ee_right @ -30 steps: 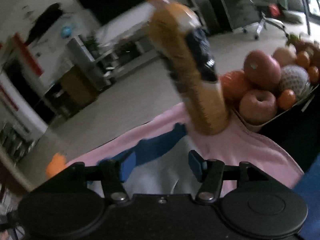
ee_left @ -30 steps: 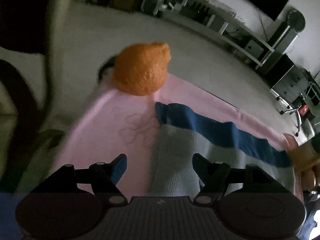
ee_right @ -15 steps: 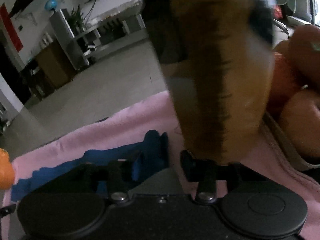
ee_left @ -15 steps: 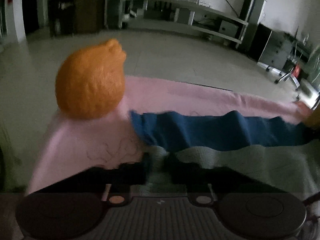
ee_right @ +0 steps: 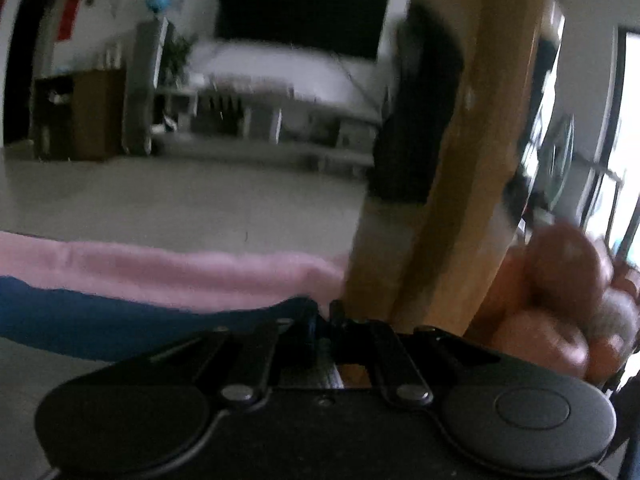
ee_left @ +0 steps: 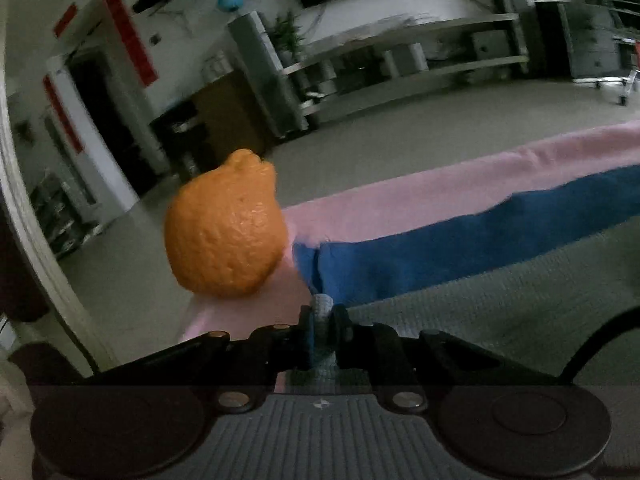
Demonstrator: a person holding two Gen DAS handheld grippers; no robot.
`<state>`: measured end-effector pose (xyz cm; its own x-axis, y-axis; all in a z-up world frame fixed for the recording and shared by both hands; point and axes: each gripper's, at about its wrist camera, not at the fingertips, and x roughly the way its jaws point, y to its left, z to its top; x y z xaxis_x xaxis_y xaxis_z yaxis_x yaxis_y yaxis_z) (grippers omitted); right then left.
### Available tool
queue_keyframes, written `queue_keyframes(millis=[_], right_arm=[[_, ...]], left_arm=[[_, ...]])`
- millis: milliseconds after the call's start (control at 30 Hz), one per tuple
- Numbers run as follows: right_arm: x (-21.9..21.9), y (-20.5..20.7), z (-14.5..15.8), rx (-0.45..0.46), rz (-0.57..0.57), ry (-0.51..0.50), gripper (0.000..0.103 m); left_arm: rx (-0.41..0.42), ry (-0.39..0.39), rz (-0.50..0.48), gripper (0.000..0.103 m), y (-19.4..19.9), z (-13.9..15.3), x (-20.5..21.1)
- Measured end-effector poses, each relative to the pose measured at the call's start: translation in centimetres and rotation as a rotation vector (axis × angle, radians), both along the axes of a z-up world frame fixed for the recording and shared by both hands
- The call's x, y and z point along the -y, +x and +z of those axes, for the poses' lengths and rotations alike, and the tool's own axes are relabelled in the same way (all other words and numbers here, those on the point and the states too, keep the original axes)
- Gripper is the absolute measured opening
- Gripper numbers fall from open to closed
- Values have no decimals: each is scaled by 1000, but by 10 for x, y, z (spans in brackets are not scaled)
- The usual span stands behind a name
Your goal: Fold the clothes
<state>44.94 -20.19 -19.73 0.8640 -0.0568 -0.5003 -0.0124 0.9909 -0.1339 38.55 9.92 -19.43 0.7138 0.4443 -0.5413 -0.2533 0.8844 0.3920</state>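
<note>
A grey knit garment (ee_left: 500, 300) with a dark blue band (ee_left: 460, 232) lies flat on a pink cloth (ee_left: 440, 188). In the left wrist view my left gripper (ee_left: 322, 316) pinches a bunched corner of the grey knit, with its jaws opening slightly around the fabric. In the right wrist view the blue band (ee_right: 120, 320) runs left from my right gripper (ee_right: 323, 316), which is shut on the garment's corner at the blue edge, above the pink cloth (ee_right: 180, 268). Both grippers sit low against the cloth.
A large orange fruit (ee_left: 226, 232) stands on the pink cloth just left of the left gripper. A tall amber bottle (ee_right: 460, 160) rises close beside the right gripper, with a pile of fruit (ee_right: 560, 280) at its right. Floor and shelving lie beyond.
Both grippers came down onto the garment and went from wide open to closed on its two corners. Both views rolled, and the orange and the bottle now loom closer.
</note>
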Motion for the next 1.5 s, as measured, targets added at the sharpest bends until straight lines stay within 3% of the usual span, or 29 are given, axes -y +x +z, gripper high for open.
queue_keyframes(millis=[100, 133, 200, 333, 367, 400, 500, 567, 600, 633, 667, 700, 767, 867, 967, 1033, 1067, 1167, 1267, 1300, 1367, 1500], right_arm=[[12, 13, -7, -131, 7, 77, 6], [16, 9, -3, -136, 11, 113, 9], [25, -6, 13, -132, 21, 186, 33], [51, -55, 67, -111, 31, 274, 42], [62, -69, 81, -123, 36, 309, 50], [72, -83, 93, -134, 39, 341, 61], [101, -118, 113, -179, 32, 449, 70], [116, -127, 107, -221, 21, 547, 70], [123, -130, 96, -241, 11, 584, 65], [129, -127, 84, -254, 2, 600, 57], [132, -122, 72, -278, -6, 608, 35], [133, -116, 60, -321, -12, 605, 25], [132, -105, 43, -355, -14, 607, 26], [120, -89, 28, -343, -5, 562, 38], [113, -78, 17, -335, -9, 562, 38], [108, -73, 6, -379, 1, 566, 12], [103, -72, 5, -386, 4, 527, 5], [83, -73, 14, -329, -19, 297, 4], [76, -73, 11, -307, -44, 242, 9], [75, -73, 13, -310, -59, 233, 19], [80, -78, 18, -321, -96, 264, 26], [114, -103, 40, -305, -151, 449, 30]], left_arm=[[-34, -42, 32, 22, -3, 14, -5], [-46, -70, 40, 23, -6, 21, -7], [-35, -136, 47, 25, -26, 44, -16], [-7, -260, 41, 28, -80, 89, -27], [-6, -290, 34, 27, -95, 97, -28], [-13, -324, 22, 27, -108, 100, -27], [-42, -431, 0, 27, -138, 91, -28], [-60, -464, 9, 23, -141, 75, -28], [-84, -456, 4, 19, -137, 68, -24], [-101, -438, -11, 19, -133, 63, -18], [-108, -408, -35, 19, -130, 60, -11], [-116, -389, -61, 19, -127, 56, -5], [-131, -370, -107, 21, -122, 50, 5], [-166, -327, -87, 21, -115, 31, 6], [-184, -295, -71, 23, -112, 22, 5], [-181, -293, -63, 23, -112, 24, 5], [-178, -290, -60, 25, -112, 23, 5], [-174, -272, -57, 26, -113, 22, 5], [-173, -263, -46, 29, -114, 22, 4], [-173, -261, -42, 29, -115, 22, 3], [-175, -267, -29, 28, -117, 24, 2], [-157, -326, 12, 26, -135, 43, -4]])
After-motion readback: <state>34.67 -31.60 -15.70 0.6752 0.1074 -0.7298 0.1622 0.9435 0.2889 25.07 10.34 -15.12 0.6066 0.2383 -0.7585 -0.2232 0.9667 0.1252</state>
